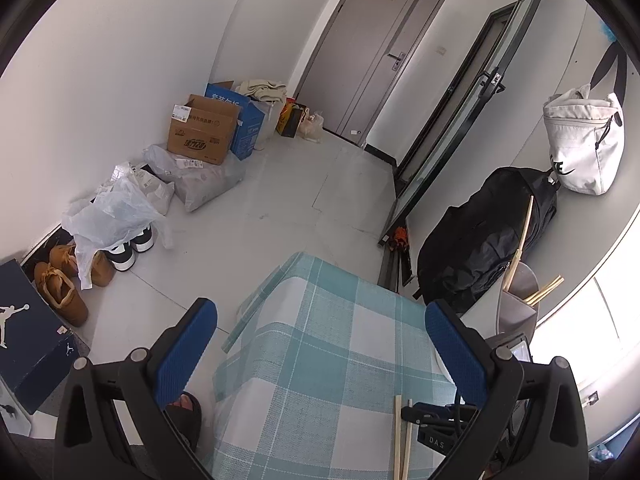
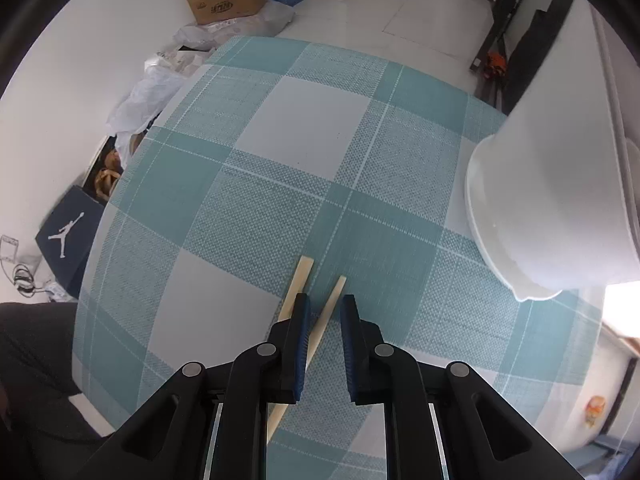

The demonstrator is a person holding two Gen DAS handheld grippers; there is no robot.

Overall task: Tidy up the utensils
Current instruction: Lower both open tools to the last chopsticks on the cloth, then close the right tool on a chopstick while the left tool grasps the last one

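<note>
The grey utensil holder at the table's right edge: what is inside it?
Wooden chopsticks stand in the grey holder, leaning against its rim. Their lower ends are hidden by its wall, so what else it holds cannot be seen.

Bright, even daylight fills both fisheye views. Glare blows out the window [image 1: 580, 320] right of the checked tablecloth [image 2: 280, 184]; the white container [image 2: 560, 208] beside it is blurred. Edges curve into black vignetting.

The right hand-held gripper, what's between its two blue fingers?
In the right wrist view, one wooden chopstick lies on the checked tablecloth between the right hand-held gripper fingers, which stand apart from it. A second chopstick lies just outside the left finger.
</note>
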